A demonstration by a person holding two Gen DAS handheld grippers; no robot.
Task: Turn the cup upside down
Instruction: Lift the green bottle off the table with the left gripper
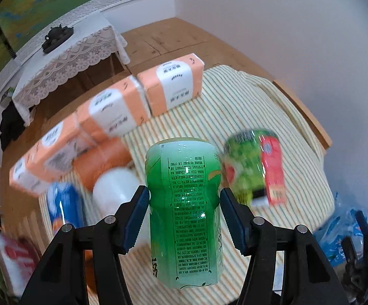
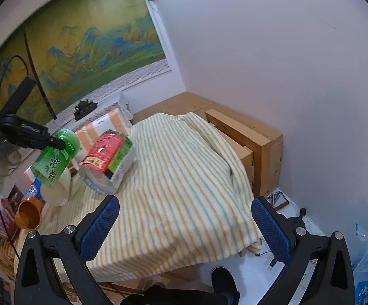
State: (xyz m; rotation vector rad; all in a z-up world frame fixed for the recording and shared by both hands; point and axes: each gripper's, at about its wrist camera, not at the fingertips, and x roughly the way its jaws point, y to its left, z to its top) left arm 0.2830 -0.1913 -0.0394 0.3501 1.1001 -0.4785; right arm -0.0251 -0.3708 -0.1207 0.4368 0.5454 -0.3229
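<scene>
My left gripper [image 1: 184,203] is shut on a green cup [image 1: 184,211] with printed text, holding it in the air above the striped cloth [image 1: 209,117]. The right wrist view shows the same green cup [image 2: 55,157] tilted, held by the left gripper's fingers [image 2: 54,142] at the table's left. My right gripper [image 2: 184,228] is open and empty over the near part of the striped cloth [image 2: 184,178].
A red-and-green cup [image 2: 107,157] lies on its side on the cloth. A white cup [image 2: 56,188], an orange cup [image 2: 28,214] and a blue can [image 1: 64,206] are near it. Orange tissue packs [image 1: 138,96] line the far edge. A wooden frame [image 2: 255,137] borders the right.
</scene>
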